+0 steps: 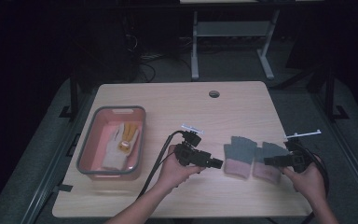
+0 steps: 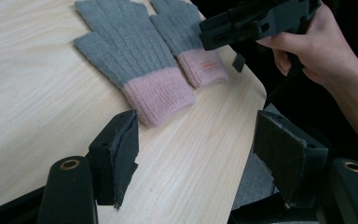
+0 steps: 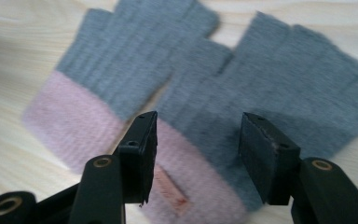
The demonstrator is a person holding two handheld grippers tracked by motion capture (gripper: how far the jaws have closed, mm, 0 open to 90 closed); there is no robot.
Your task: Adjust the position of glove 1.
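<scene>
Two grey knit gloves with pink cuffs lie flat, side by side, on the wooden table. The left glove (image 1: 238, 156) (image 2: 130, 60) (image 3: 116, 65) is just right of my left gripper (image 1: 218, 163) (image 2: 196, 149), which is open and empty, a little short of the cuff. My right gripper (image 1: 266, 161) (image 3: 196, 149) is open over the right glove (image 1: 268, 161) (image 2: 186, 42) (image 3: 284, 84), its jaws on either side of the cuff end, where a small pink tag shows. The left gripper view also shows the right gripper (image 2: 256, 21) held in a hand.
A grey-rimmed pink bin (image 1: 86, 154) stands at the table's left, holding a white glove (image 1: 113, 153) and a yellow glove (image 1: 129, 133). A cable hole (image 1: 214, 94) sits near the far edge. The table's right edge runs close to the gloves.
</scene>
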